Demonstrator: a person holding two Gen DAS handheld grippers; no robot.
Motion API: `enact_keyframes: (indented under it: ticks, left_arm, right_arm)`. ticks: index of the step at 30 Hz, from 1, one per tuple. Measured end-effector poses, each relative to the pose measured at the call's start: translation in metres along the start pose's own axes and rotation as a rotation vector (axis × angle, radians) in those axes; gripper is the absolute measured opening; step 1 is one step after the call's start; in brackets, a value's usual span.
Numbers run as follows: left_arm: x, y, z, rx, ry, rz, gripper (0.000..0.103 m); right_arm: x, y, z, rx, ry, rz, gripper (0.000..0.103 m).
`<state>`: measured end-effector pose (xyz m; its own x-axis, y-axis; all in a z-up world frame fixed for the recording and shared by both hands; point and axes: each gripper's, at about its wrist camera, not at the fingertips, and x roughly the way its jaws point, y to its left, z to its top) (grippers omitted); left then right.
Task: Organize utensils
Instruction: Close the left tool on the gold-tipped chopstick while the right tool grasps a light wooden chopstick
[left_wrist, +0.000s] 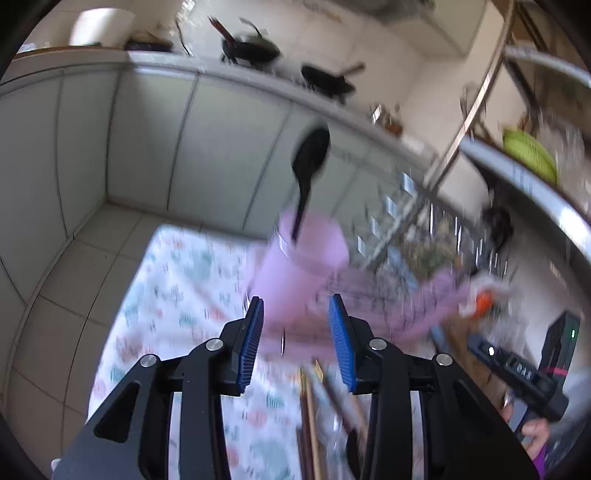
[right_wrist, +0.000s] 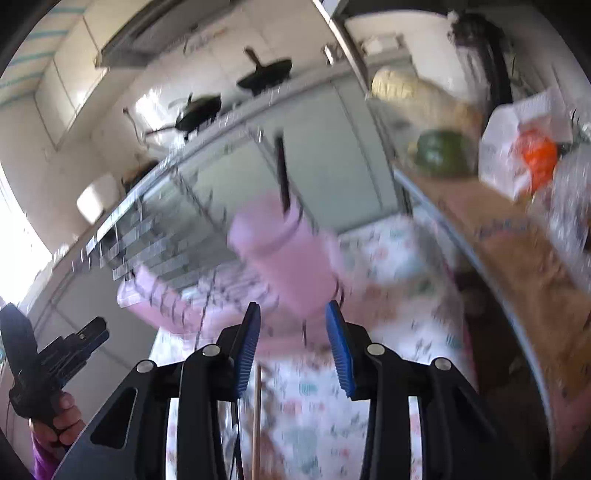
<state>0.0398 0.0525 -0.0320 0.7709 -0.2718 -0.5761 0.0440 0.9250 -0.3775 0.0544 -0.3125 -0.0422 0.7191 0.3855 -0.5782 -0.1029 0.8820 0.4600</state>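
A pink utensil cup (left_wrist: 303, 266) stands on the patterned tablecloth (left_wrist: 177, 295) with a black spoon (left_wrist: 310, 155) upright in it. My left gripper (left_wrist: 295, 306) is open just in front of the cup, with nothing between its blue pads. Below it, wooden chopsticks (left_wrist: 309, 413) lie on the cloth. From the right wrist, the same cup (right_wrist: 288, 258) holds a dark handle (right_wrist: 283, 177). My right gripper (right_wrist: 292, 310) is open and empty just short of the cup. A single chopstick (right_wrist: 256, 413) lies under it. All views are motion-blurred.
A pink drainer with a wire rack (left_wrist: 388, 306) (right_wrist: 166, 299) sits beside the cup. Black pans (left_wrist: 255, 48) stand on the far counter above white cabinet doors. A shelf holds a green bowl (right_wrist: 441, 151) and a bagged orange thing (right_wrist: 535, 155). A hand holds the other gripper (left_wrist: 517, 365) (right_wrist: 55, 354).
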Motion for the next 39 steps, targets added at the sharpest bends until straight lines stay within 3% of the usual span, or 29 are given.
enact_keyframes:
  ticks: [3,5,7,12,16,27,39]
  left_arm:
    - [0.015,-0.003,-0.021,0.042,0.101,0.003,0.036]
    - [0.027,-0.003,-0.034,0.045,0.163,-0.005,0.024]
    - [0.042,-0.001,-0.044,0.021,0.236,-0.025,0.022]
    - [0.078,0.002,-0.057,-0.038,0.384,-0.06,0.022]
    - [0.098,0.005,-0.061,-0.068,0.44,-0.072,0.022]
    - [0.121,0.002,-0.067,-0.098,0.469,-0.066,0.007]
    - [0.096,0.021,-0.051,-0.107,0.414,-0.013,0.006]
  right_arm:
    - [0.011,0.001,-0.017,0.013,0.085,0.023,0.032]
    - [0.019,0.0,-0.028,0.034,0.146,0.049,0.03]
    - [0.026,0.002,-0.036,0.036,0.187,0.062,0.027]
    - [0.031,0.006,-0.045,0.016,0.213,0.076,0.027]
    - [0.035,0.005,-0.048,0.024,0.224,0.086,0.027]
    - [0.047,-0.006,-0.049,0.054,0.255,0.093,0.027]
    - [0.059,0.003,-0.054,0.037,0.297,0.097,0.027]
